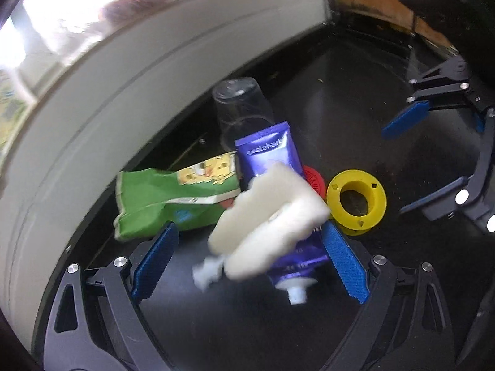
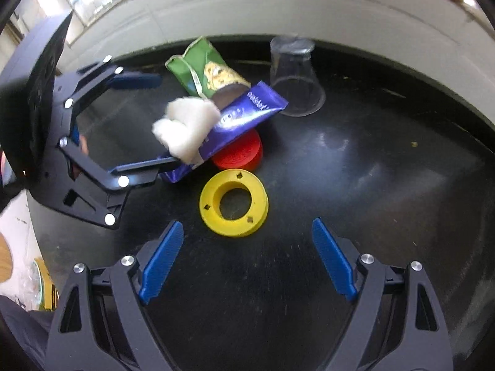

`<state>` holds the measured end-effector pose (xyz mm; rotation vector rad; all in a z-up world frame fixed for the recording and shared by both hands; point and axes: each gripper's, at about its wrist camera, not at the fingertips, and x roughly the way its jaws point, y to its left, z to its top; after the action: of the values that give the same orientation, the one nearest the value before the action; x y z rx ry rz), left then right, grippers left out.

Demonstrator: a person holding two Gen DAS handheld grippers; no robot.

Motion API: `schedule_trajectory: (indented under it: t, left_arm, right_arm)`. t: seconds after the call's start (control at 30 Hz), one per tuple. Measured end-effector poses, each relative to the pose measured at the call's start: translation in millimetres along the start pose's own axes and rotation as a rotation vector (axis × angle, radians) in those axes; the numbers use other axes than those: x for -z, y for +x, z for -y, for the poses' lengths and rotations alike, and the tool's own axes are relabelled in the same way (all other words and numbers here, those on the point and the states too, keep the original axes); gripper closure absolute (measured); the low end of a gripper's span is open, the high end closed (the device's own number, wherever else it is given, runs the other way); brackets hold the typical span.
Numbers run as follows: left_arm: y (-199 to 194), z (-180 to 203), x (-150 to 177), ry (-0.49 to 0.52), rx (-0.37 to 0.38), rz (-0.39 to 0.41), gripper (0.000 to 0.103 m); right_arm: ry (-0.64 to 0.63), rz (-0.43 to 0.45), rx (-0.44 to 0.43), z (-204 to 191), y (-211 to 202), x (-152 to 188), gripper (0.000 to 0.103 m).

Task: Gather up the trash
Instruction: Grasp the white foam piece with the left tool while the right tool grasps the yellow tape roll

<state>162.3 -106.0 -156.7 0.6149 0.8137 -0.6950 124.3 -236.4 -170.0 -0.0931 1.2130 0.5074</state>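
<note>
Both grippers hang over a black bin (image 1: pixel 355 71) with trash on its floor. A white foam piece (image 1: pixel 269 216) is blurred, in mid-air between my left gripper's (image 1: pixel 250 259) open fingers, above a purple tube (image 1: pixel 269 154). Beside it lie a green snack bag (image 1: pixel 161 198), a clear plastic cup (image 1: pixel 241 105) upside down, a red lid (image 1: pixel 315 182) and a yellow ring (image 1: pixel 359 198). My right gripper (image 2: pixel 247 259) is open and empty, just short of the yellow ring (image 2: pixel 235 207). The foam (image 2: pixel 185 126) also shows in the right wrist view, with the tube (image 2: pixel 244 114), bag (image 2: pixel 207 71), cup (image 2: pixel 294 77) and lid (image 2: pixel 244 151).
The bin's grey-white wall (image 1: pixel 92 99) curves around the left and far side (image 2: pixel 278 9). Each gripper shows in the other's view: the right one (image 1: pixel 433 154) and the left one (image 2: pixel 120 123). Bare black floor (image 2: pixel 386 170) lies to the right of the pile.
</note>
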Motion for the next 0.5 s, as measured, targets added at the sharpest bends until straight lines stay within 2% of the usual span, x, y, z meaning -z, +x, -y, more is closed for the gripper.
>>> schedule_trajectory:
  t: [0.13, 0.2, 0.27, 0.33, 0.43, 0.5]
  left_arm:
    - [15.1, -2.9, -3.3, 0.052, 0.062, -0.001, 0.012]
    - [18.6, -6.5, -3.4, 0.036, 0.092, 0.012, 0.017]
    - [19.2, -9.7, -3.8, 0.002, 0.127, 0.015, 0.035]
    - [17.3, -9.7, -2.9, -0.031, 0.148, 0.016, 0.043]
    - [10.3, -6.5, -1.4, -0.058, 0.129, 0.025, 0.061]
    - [5.2, -8.9, 0.4, -0.105, 0.116, 0.028, 0.067]
  right_arm:
    - [-0.037, -0.011, -0.013, 0.7, 19.3, -7.3, 0.021]
    - [-0.057, -0.014, -0.015, -1.0, 25.4, -8.8, 0.023]
    - [-0.084, -0.005, 0.001, -4.5, 25.9, -9.1, 0.029]
    - [-0.124, 0.002, 0.012, -9.6, 25.5, -8.9, 0.047]
    - [-0.153, 0.003, 0.019, -13.9, 24.9, -7.8, 0.048]
    - [-0.153, 0.005, 0.022, -14.7, 22.8, -7.4, 0.048]
